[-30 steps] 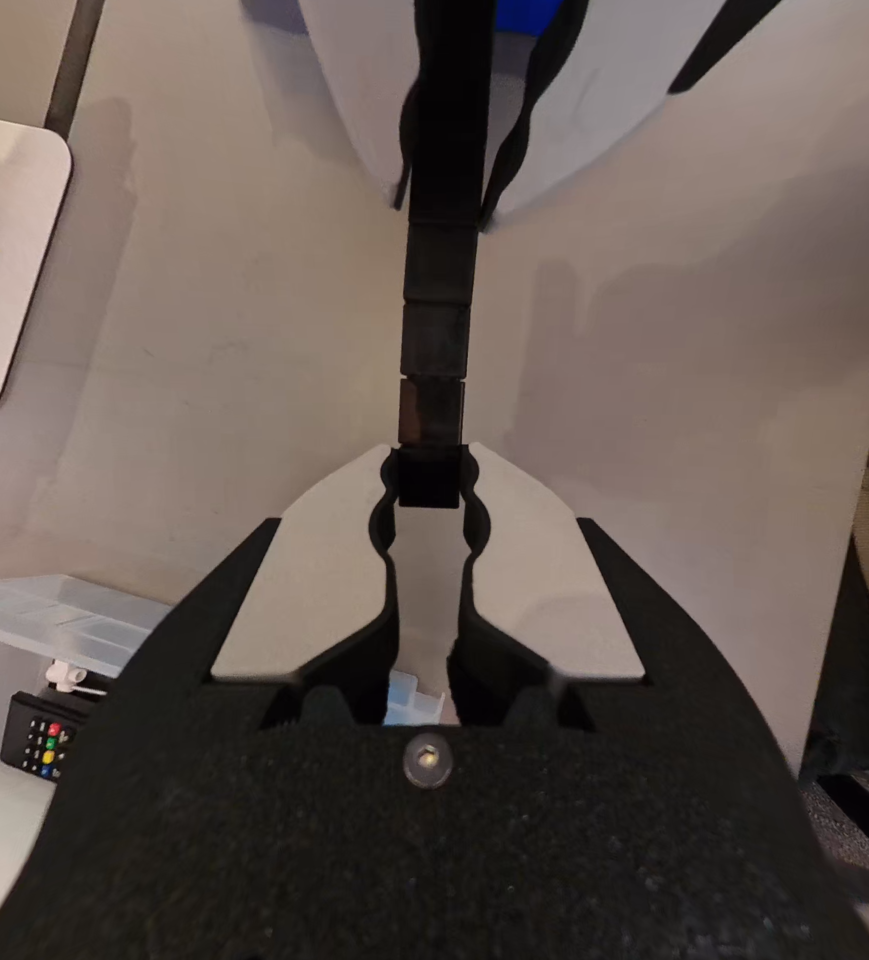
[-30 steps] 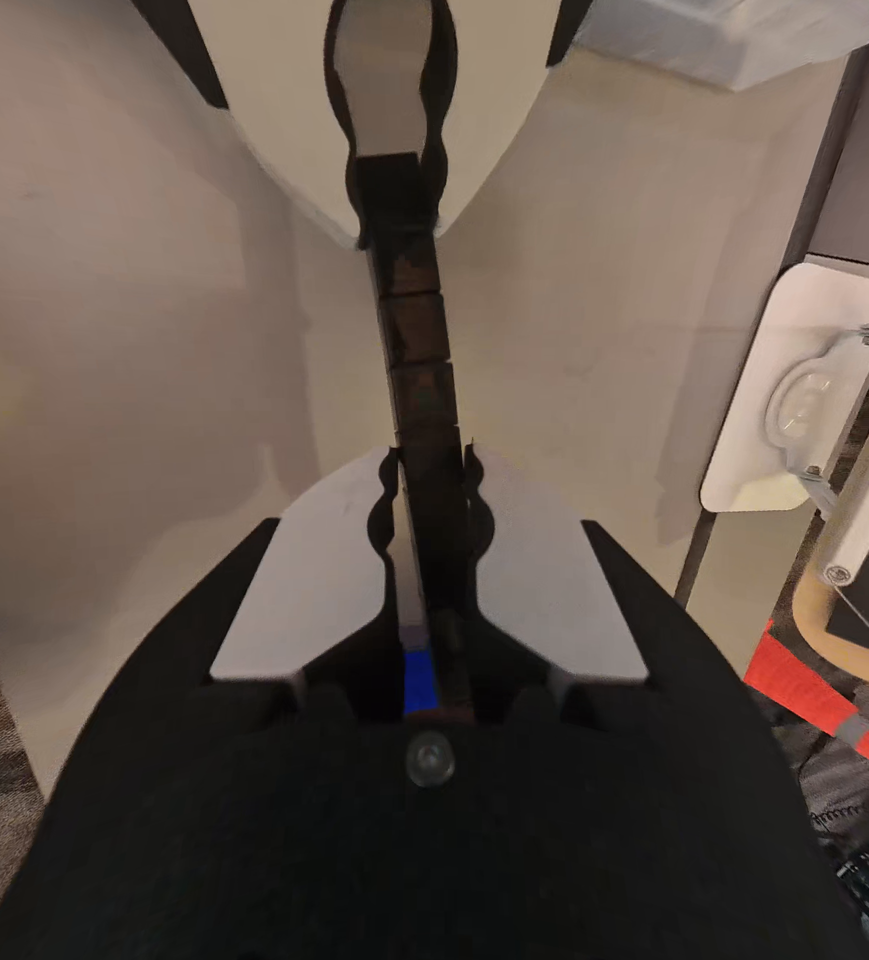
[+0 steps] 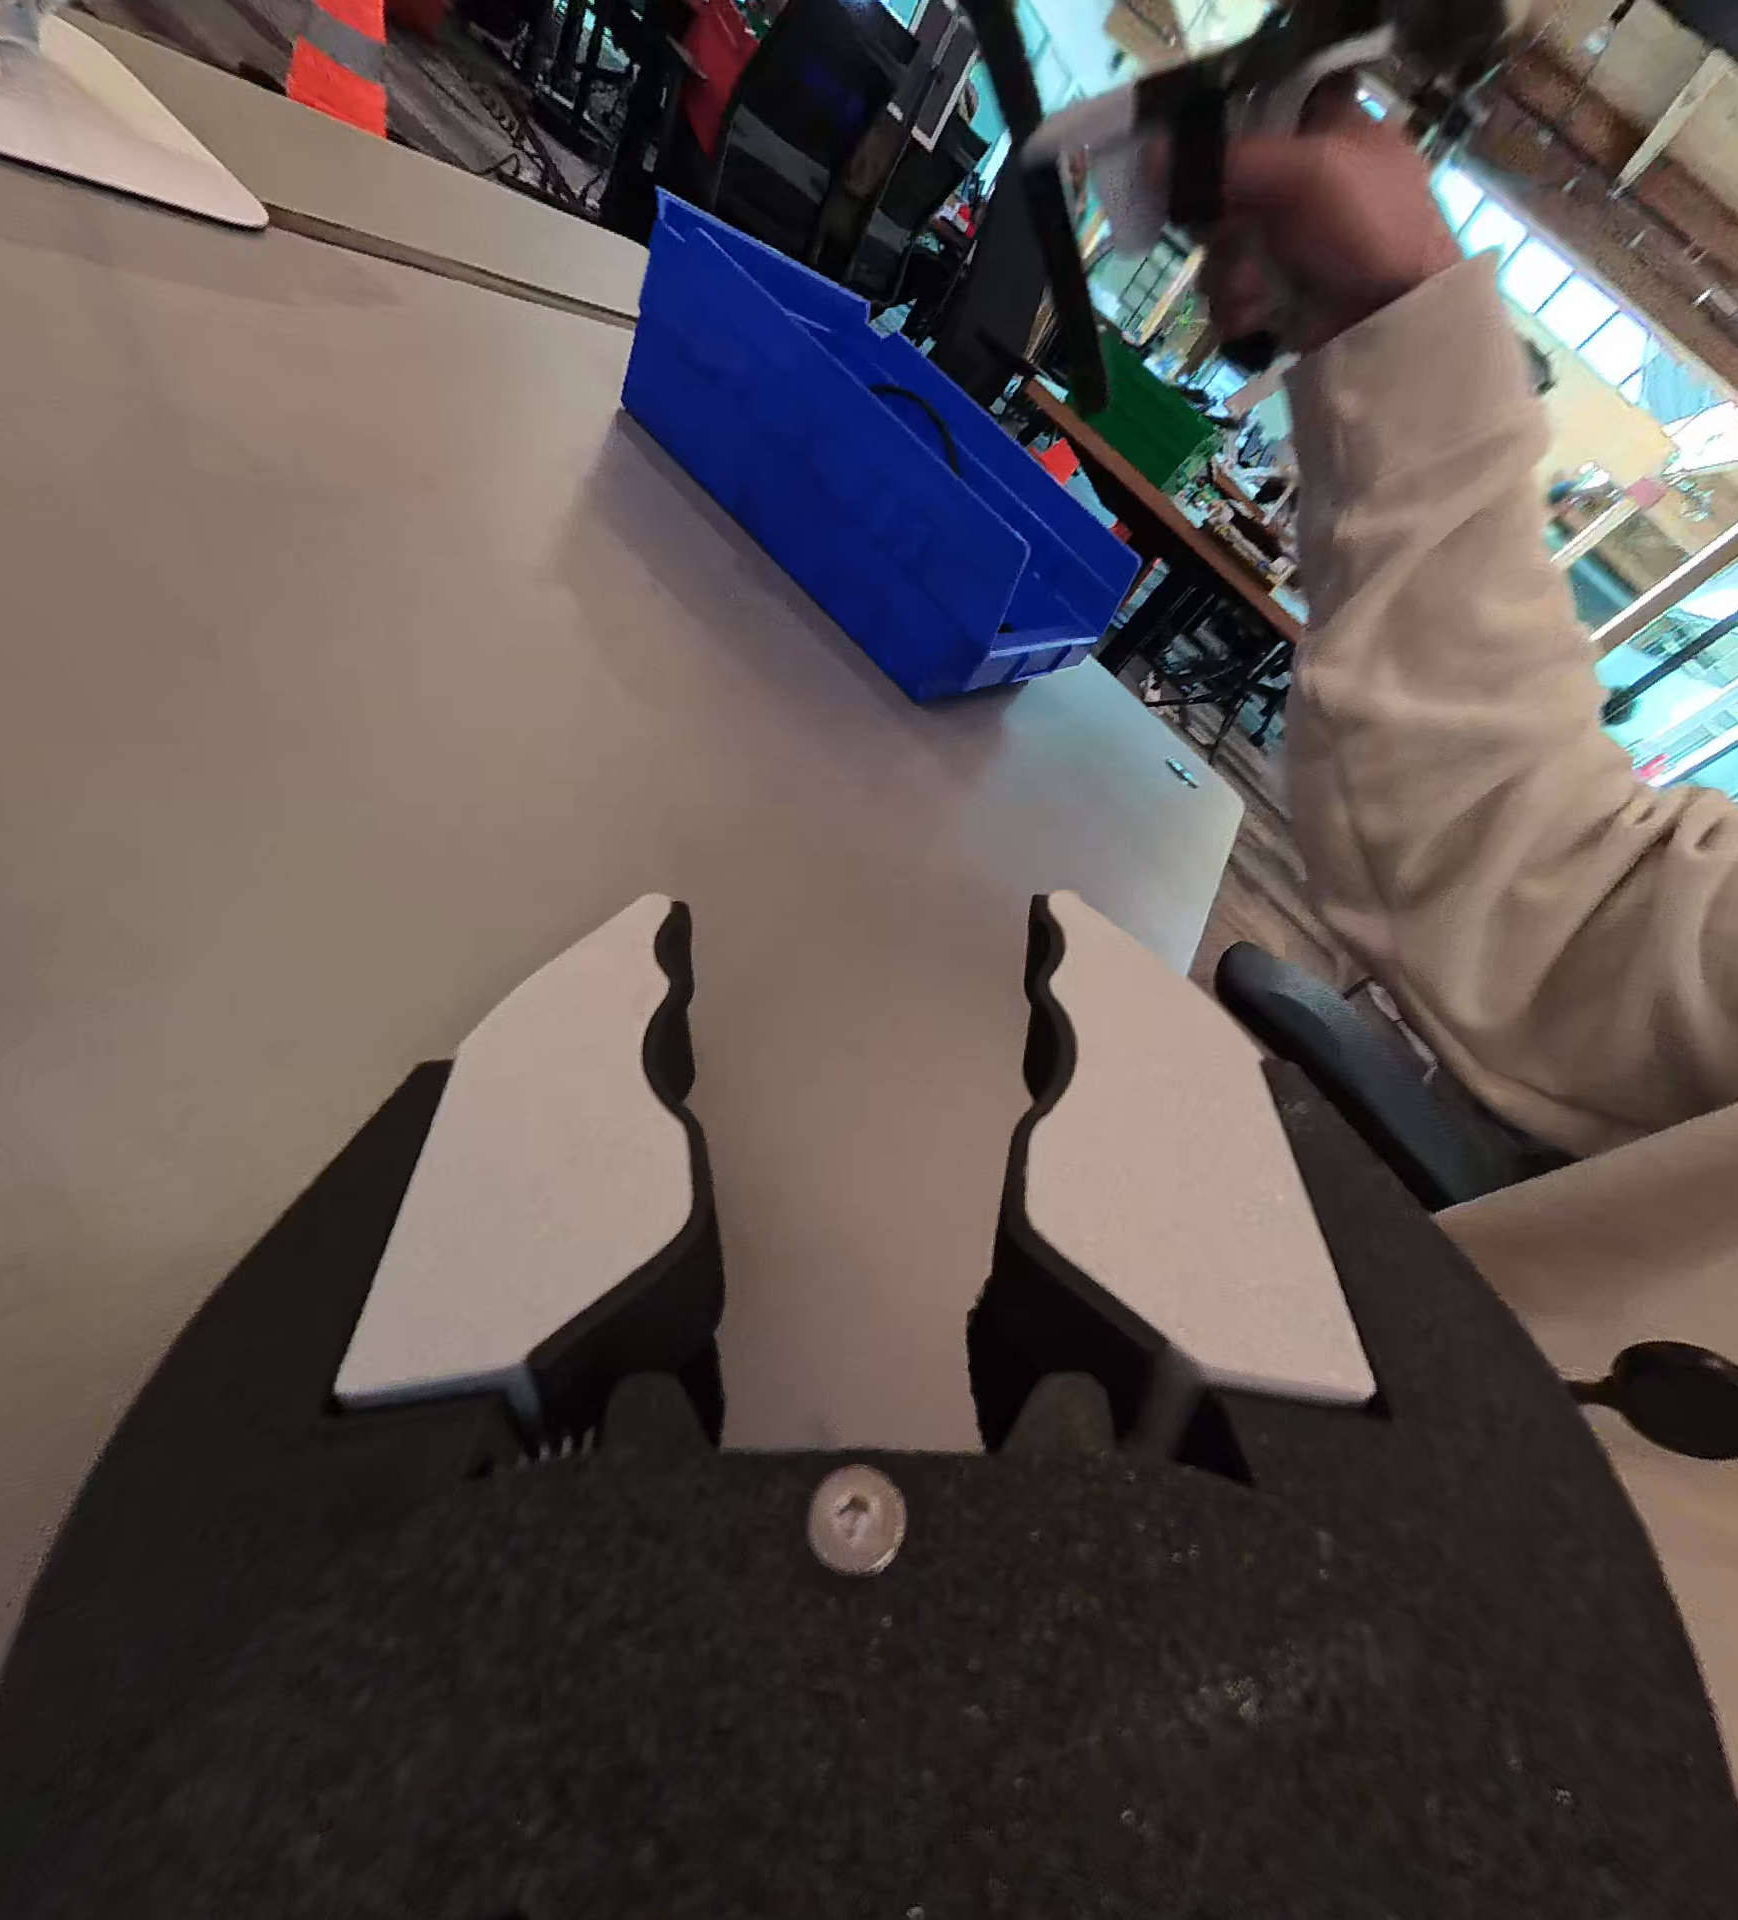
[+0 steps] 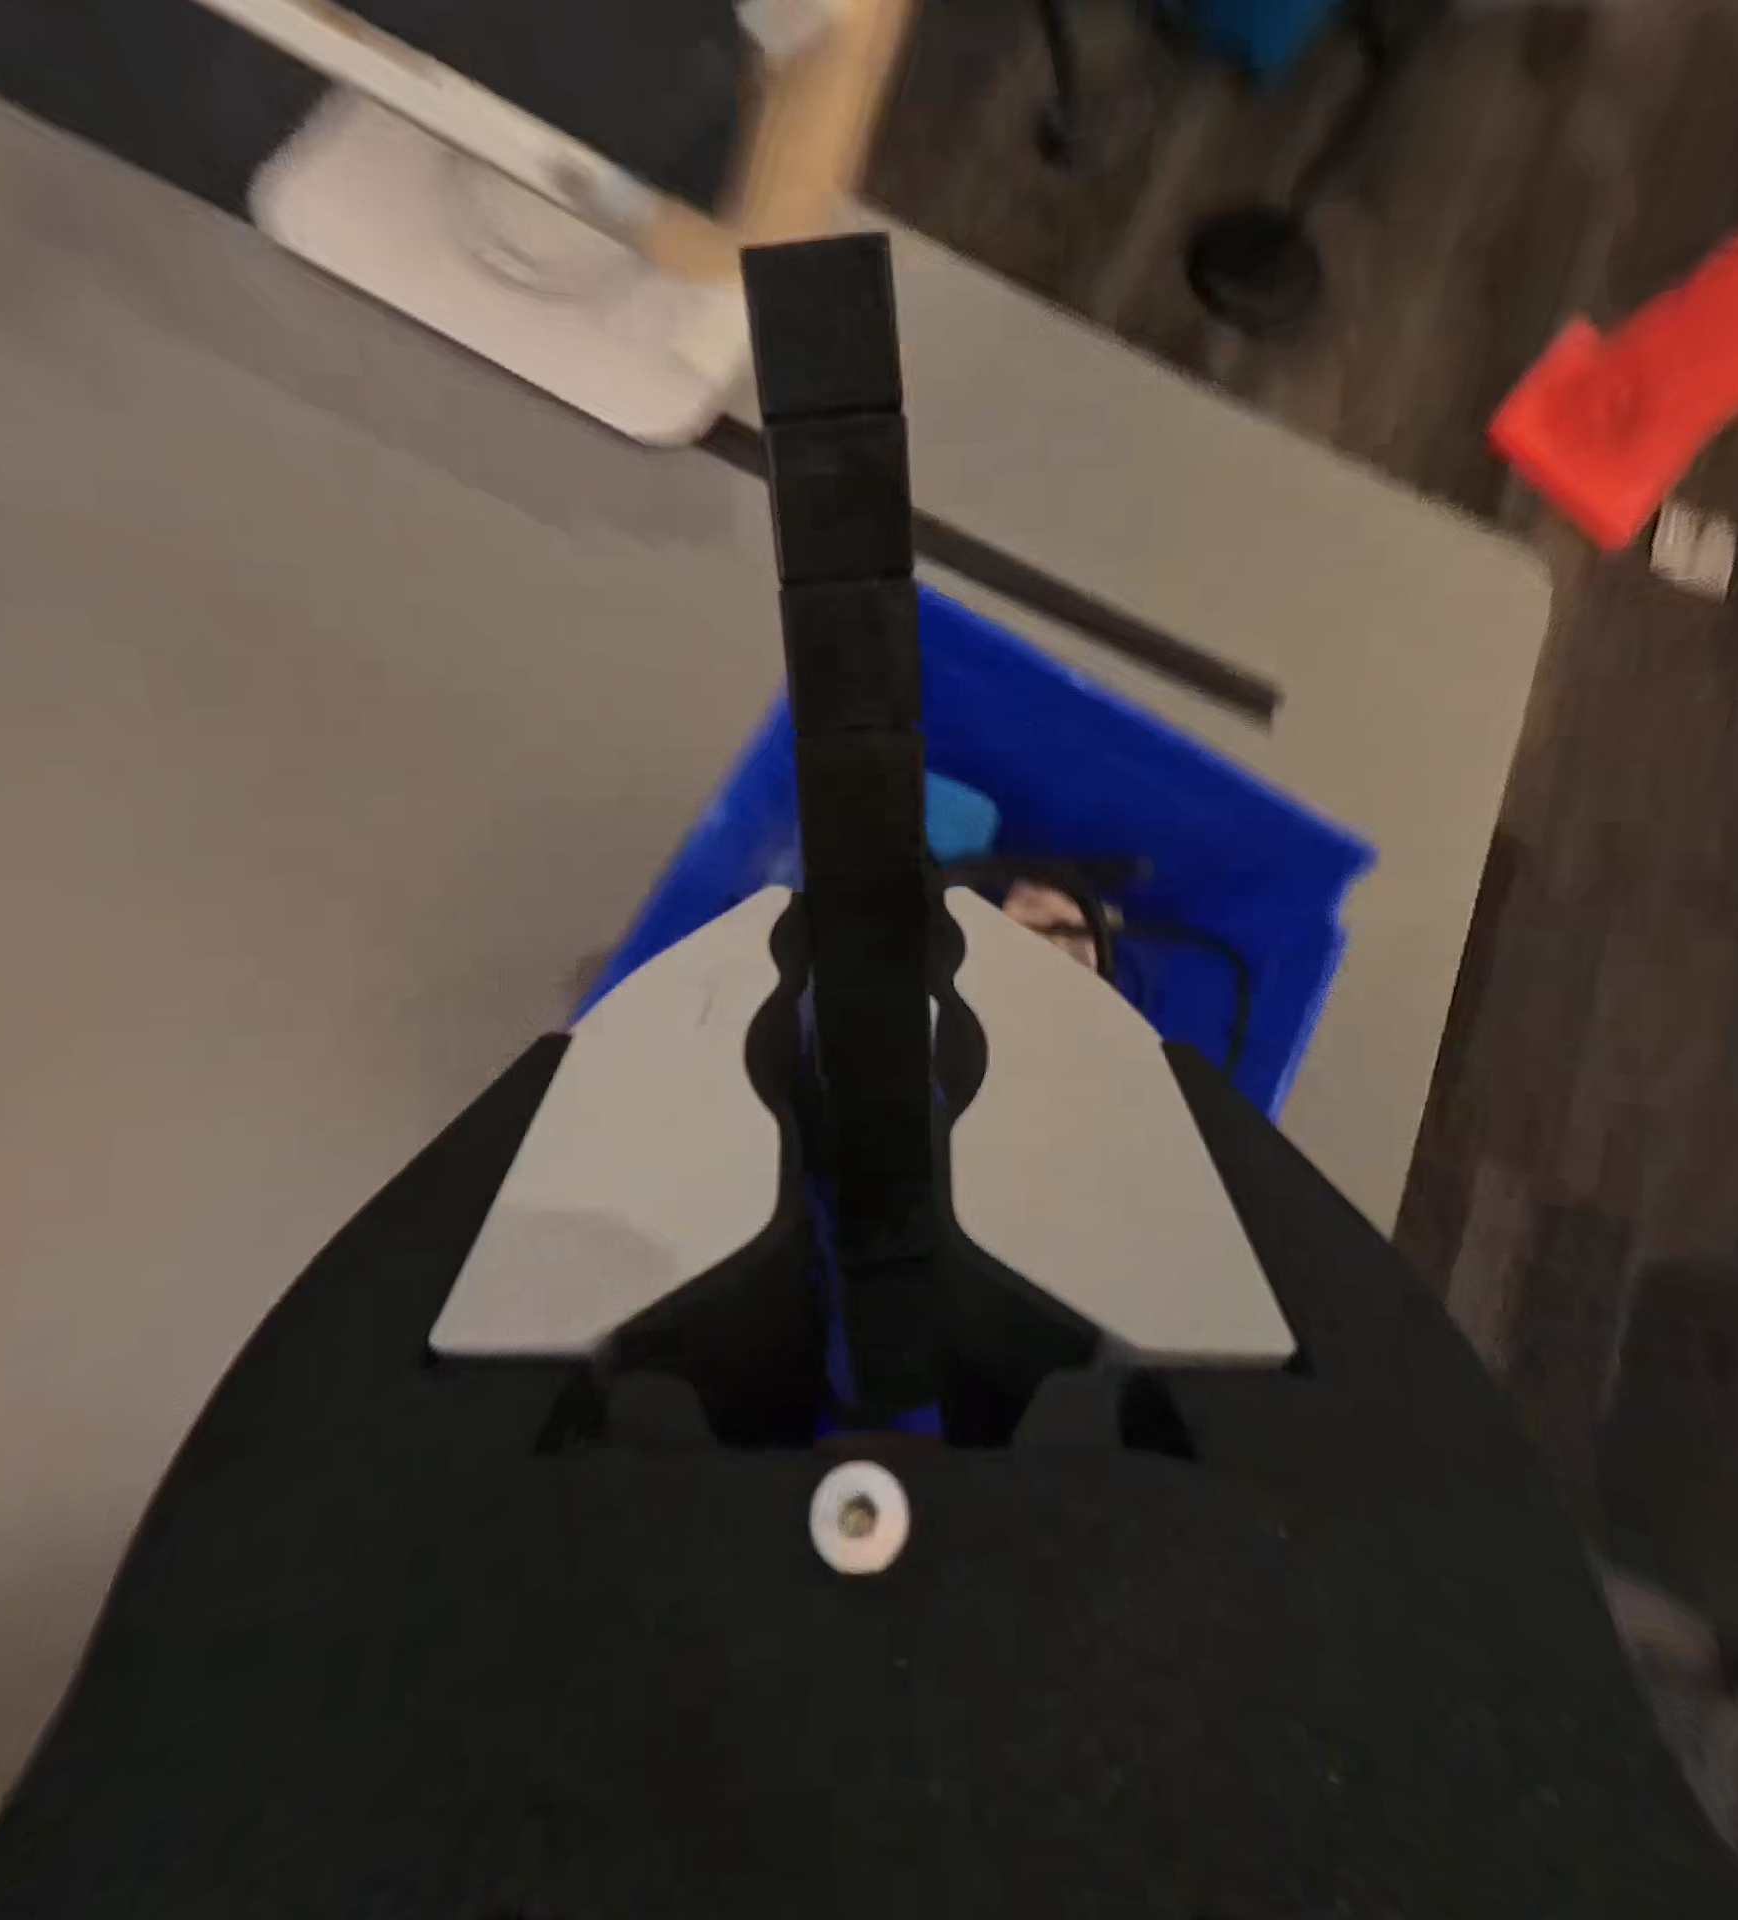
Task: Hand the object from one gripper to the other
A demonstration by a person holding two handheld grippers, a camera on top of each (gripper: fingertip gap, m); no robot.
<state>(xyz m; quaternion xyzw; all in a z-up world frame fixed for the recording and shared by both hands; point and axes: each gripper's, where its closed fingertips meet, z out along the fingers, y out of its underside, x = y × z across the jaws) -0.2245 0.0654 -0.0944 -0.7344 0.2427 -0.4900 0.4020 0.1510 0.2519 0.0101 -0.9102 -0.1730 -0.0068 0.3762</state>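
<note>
The object is a long black segmented bar (image 4: 844,623). My right gripper (image 4: 865,904) is shut on its lower part, and the bar sticks out far past the fingertips, above a blue bin (image 4: 1156,810). My left gripper (image 3: 854,914) is open and empty, low over the grey table (image 3: 273,727), pointing toward the blue bin (image 3: 844,468). In the left wrist view the right gripper (image 3: 1177,114) shows blurred at the top right in a person's hand, with the black bar (image 3: 1062,281) hanging from it.
The bin holds a black cable (image 4: 1229,966) and a light blue item (image 4: 958,810). A white pad (image 3: 65,135) lies at the table's far corner. A cream sleeve (image 3: 1447,727) and a chair armrest (image 3: 1364,1070) are past the table's right edge. A red object (image 4: 1654,416) is over the floor. My hands' fingertips stand some 45 cm from each other.
My left gripper has opened, let go of the bar and swung away toward the table. My right gripper keeps the bar and has moved over the blue bin.
</note>
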